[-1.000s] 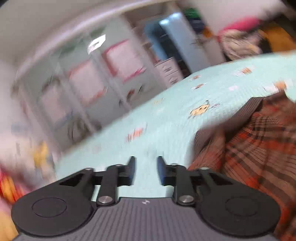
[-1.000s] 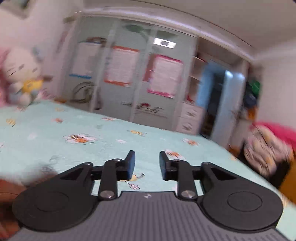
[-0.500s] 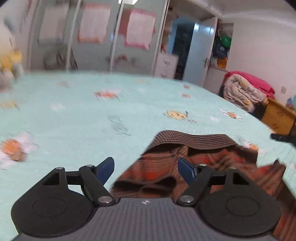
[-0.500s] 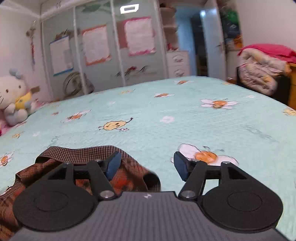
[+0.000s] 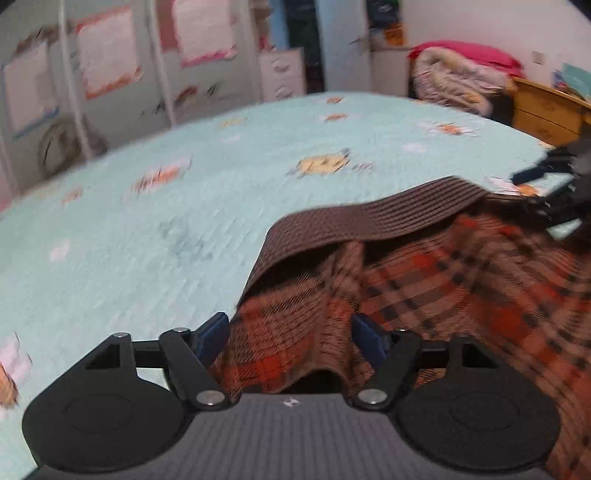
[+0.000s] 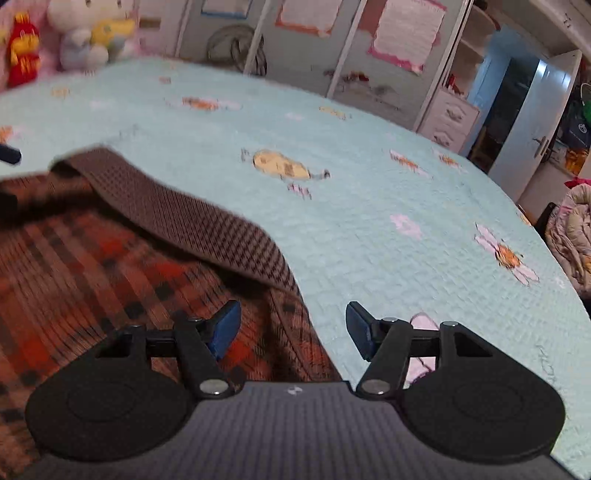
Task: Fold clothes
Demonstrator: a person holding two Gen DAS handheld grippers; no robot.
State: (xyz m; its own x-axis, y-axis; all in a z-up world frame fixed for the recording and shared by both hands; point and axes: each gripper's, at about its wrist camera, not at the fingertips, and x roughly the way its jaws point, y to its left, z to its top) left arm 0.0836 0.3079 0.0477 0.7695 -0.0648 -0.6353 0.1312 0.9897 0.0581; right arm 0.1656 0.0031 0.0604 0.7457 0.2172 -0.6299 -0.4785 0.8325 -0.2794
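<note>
An orange and brown plaid garment with a brown ribbed waistband lies on the light green bedspread. My left gripper is open, its jaws on either side of the garment's left edge. In the right wrist view the same garment and its waistband lie at the left. My right gripper is open around the garment's right edge. The right gripper also shows at the far right of the left wrist view.
The bedspread has flower and bee prints. Wardrobe doors and a white drawer unit stand behind the bed. Plush toys sit at the bed's far left. A bundled quilt and a wooden cabinet stand at the right.
Both grippers opened from nearly shut and came down to the garment. Their jaws now straddle its left and right edges near the waistband.
</note>
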